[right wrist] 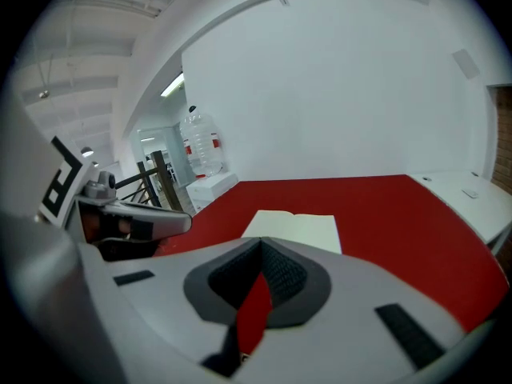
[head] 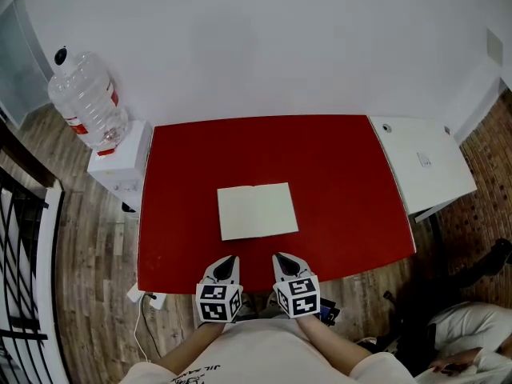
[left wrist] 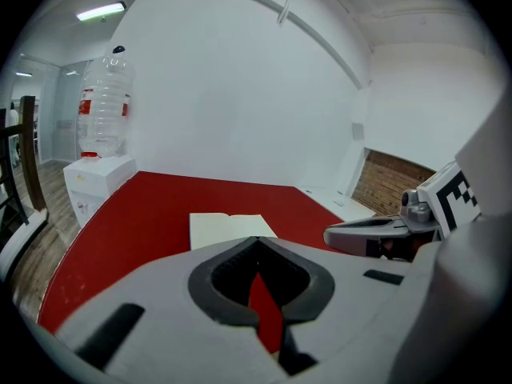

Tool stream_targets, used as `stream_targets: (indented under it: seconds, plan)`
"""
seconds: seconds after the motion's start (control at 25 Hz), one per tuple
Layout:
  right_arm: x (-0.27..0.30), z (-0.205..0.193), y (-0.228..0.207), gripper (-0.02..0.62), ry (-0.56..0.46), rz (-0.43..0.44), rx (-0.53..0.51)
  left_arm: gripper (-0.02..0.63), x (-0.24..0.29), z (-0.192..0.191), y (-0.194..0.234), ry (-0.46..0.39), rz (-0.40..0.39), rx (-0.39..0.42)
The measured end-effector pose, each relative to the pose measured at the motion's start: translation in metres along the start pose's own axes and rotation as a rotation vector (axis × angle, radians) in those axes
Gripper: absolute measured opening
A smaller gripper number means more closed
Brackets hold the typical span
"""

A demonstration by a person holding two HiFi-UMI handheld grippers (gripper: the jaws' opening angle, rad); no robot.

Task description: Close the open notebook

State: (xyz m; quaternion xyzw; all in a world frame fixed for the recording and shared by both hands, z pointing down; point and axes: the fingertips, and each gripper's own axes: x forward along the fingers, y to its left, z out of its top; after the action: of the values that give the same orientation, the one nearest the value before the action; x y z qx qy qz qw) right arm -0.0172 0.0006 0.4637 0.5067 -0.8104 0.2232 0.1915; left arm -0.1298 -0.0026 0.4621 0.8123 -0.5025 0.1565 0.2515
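Approaching: my left tool (head: 227, 261) and right tool (head: 282, 259), both closed and empty, hang over the near edge of the worktop (head: 344, 182).
Notebook (head: 258, 210): open flat, mid-worktop, just beyond them.
Next: I judge one tip must slip under a cover and fold it across.

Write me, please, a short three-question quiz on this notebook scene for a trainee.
1. True or false: the notebook lies open on the red table.
2. In the head view, where does the water bottle stand? A: beyond the table's left edge. B: beyond its right edge. C: on the table.
3. Fill in: the left tool and the right tool each have jaws that are ___, with nothing between them.

Key: 1 true; 2 A; 3 shut.
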Motion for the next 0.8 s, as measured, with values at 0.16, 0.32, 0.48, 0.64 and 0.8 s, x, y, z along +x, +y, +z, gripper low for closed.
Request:
stream_targets:
  seconds: [0.16, 0.32, 0.48, 0.64, 0.8]
  plan:
    - [0.006, 0.003, -0.012, 0.003, 0.005, 0.004, -0.003, 0.006, 0.011, 0.004, -0.002, -0.001, 0.011, -0.006]
    - [0.012, 0.004, -0.016, 0.004, 0.016, 0.016, -0.006, 0.006, 0.017, 0.005, 0.000, 0.002, 0.021, -0.014]
    - [0.016, 0.004, -0.020, 0.003, 0.022, 0.024, -0.009, 0.006, 0.022, 0.005, 0.001, 0.007, 0.033, -0.019]
    - [0.022, 0.006, -0.023, 0.005, 0.028, 0.028, -0.015, 0.006, 0.028, 0.003, 0.004, 0.018, 0.042, -0.016]
    - [0.029, 0.003, -0.025, 0.005, 0.043, 0.030, -0.011, 0.006, 0.031, 0.003, 0.011, 0.021, 0.055, -0.023]
